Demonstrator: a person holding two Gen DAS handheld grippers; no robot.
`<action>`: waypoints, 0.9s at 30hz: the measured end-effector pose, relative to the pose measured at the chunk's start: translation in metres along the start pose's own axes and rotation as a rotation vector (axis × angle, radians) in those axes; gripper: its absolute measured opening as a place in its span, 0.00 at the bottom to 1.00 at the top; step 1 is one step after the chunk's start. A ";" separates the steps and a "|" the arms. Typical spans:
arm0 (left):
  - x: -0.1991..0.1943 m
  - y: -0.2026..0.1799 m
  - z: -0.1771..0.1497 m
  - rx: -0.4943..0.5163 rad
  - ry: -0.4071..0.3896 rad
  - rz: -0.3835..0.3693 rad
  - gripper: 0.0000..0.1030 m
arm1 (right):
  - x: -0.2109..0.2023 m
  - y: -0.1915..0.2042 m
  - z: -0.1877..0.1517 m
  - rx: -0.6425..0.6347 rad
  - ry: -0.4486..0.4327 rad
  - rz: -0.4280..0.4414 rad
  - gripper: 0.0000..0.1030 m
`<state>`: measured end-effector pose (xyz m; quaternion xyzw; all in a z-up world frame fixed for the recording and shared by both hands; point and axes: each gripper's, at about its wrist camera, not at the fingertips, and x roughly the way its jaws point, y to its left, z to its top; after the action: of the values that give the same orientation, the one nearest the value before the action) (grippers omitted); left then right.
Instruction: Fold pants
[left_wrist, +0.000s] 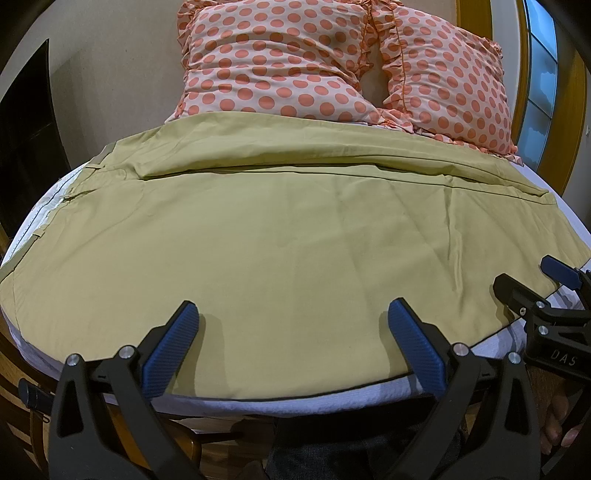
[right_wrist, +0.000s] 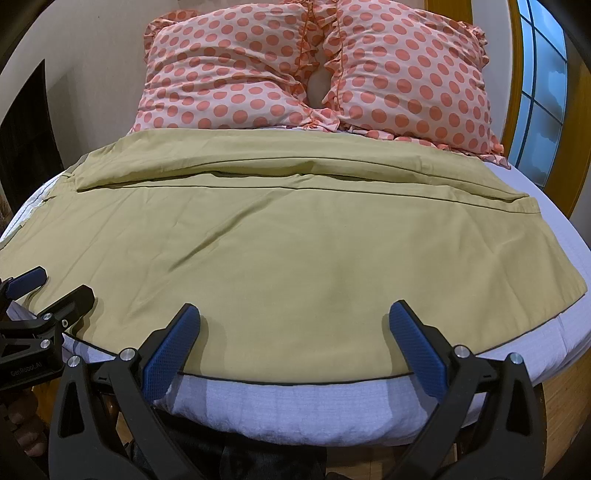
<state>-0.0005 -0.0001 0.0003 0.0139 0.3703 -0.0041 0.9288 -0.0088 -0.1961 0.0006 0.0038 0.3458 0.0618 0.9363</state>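
Observation:
Khaki pants (left_wrist: 280, 236) lie spread flat across the bed, waistband at the left, one leg folded over the other along a lengthwise crease; they also fill the right wrist view (right_wrist: 280, 251). My left gripper (left_wrist: 291, 314) is open and empty, its fingertips resting just over the near edge of the pants. My right gripper (right_wrist: 295, 314) is open and empty over the near edge further right. The right gripper shows at the right edge of the left wrist view (left_wrist: 532, 280), and the left gripper at the left edge of the right wrist view (right_wrist: 55, 284).
Two pink polka-dot pillows (left_wrist: 295, 62) (right_wrist: 413, 81) stand at the head of the bed behind the pants. The white bedsheet (right_wrist: 295, 410) shows along the near edge. A window with a wooden frame (right_wrist: 543, 99) is at the right. A dark doorway (left_wrist: 26, 122) is at the left.

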 end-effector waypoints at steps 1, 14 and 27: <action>0.000 0.000 0.000 0.000 0.000 0.000 0.98 | 0.000 0.000 0.000 0.000 0.000 0.000 0.99; 0.000 0.000 0.000 0.001 -0.001 0.001 0.98 | -0.004 -0.003 0.002 0.000 -0.006 0.000 0.99; 0.000 0.000 0.000 0.001 -0.002 0.001 0.98 | -0.004 0.000 -0.003 -0.002 -0.029 0.003 0.99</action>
<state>-0.0005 -0.0002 0.0004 0.0145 0.3694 -0.0039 0.9291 -0.0136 -0.1966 0.0014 0.0041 0.3321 0.0634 0.9411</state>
